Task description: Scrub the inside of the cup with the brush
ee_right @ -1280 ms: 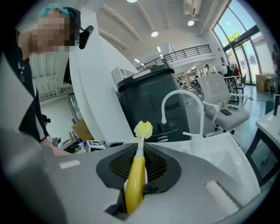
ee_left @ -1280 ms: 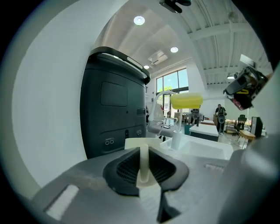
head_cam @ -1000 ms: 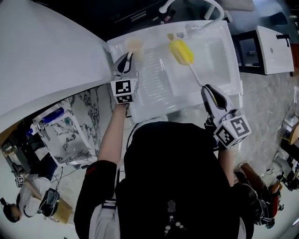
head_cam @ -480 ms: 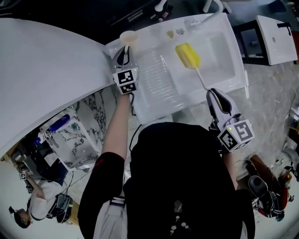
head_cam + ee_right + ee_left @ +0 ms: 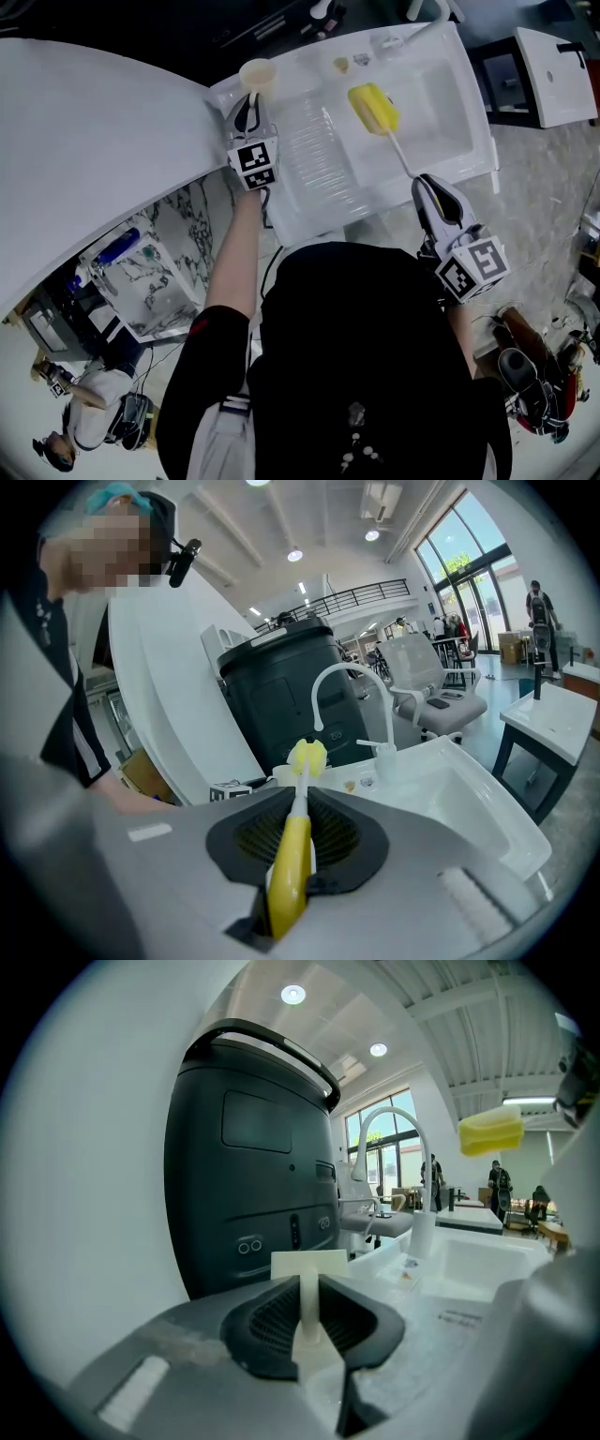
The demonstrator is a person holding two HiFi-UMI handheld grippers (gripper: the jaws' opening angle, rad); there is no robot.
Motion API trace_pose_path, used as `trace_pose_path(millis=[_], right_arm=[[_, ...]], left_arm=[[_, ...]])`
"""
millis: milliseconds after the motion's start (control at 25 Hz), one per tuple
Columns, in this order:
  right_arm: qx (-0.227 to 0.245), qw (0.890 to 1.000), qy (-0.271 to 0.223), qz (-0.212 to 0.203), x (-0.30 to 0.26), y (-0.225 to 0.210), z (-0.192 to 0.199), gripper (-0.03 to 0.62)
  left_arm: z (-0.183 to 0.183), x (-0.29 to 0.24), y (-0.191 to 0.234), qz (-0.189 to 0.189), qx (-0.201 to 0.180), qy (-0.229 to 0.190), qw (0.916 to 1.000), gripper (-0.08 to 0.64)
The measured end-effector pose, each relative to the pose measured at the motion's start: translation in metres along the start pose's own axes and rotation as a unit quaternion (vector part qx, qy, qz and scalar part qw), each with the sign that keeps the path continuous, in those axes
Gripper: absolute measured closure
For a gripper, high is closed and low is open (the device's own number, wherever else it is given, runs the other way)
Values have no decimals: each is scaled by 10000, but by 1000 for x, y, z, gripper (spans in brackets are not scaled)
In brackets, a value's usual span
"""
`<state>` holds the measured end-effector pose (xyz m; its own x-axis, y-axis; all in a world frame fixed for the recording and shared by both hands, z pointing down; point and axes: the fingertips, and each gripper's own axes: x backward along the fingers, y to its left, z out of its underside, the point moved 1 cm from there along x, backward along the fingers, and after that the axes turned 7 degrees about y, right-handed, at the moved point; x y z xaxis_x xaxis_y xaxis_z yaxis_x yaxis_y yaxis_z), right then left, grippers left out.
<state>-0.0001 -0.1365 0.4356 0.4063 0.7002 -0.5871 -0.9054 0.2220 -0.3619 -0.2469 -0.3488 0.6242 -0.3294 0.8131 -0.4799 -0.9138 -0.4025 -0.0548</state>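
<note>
Fingers (image 5: pixel 265 1324) of the left gripper (image 5: pixel 247 111) pinch the cup (image 5: pixel 307 1265) by its wall, holding it mouth-up at the drainboard's (image 5: pixel 323 159) far left corner. The right gripper (image 5: pixel 429 192) clamps its fingers (image 5: pixel 349 841) on the brush (image 5: pixel 291 855) handle, with the yellow head raised well apart from the cup, seemingly poised to go in.

cup (image 5: pixel 256 75): pale cream, upright, mouth up, at the far left corner of the sink (image 5: pixel 319 178); wall pinched by the left gripper (image 5: pixel 247 108).
brush (image 5: pixel 389 136): yellow sponge head, white stem, yellow handle; handle clamped in the right gripper (image 5: pixel 422 183), head raised over the sink, apart from the cup.
</note>
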Motion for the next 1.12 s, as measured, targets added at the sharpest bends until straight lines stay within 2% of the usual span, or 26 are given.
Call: trace_pose_path(millis=[160, 440, 720, 840, 1040, 1120], right_arm=[[21, 10000, 22, -37, -3, 3, -1, 551], [65, 9999, 40, -89, -7, 8, -1, 551], [57, 9999, 44, -82, -5, 7, -1, 551], [57, 9999, 37, -76, -5, 7, -2, 551], [72, 9999, 45, -96, -6, 10, -2, 551], [83, 9999, 37, -110, -6, 10, -2, 551]], left_arm=[[15, 4, 4, -284, 71, 311, 9991, 509], [18, 5, 2, -396, 12, 309, 9987, 508], [40, 9, 3, -466, 266, 647, 9965, 491], [49, 8, 2, -366, 289, 807, 9956, 453], [51, 4, -2, -114, 306, 900, 9954, 445], [52, 5, -7, 6, 362, 926, 9950, 402]])
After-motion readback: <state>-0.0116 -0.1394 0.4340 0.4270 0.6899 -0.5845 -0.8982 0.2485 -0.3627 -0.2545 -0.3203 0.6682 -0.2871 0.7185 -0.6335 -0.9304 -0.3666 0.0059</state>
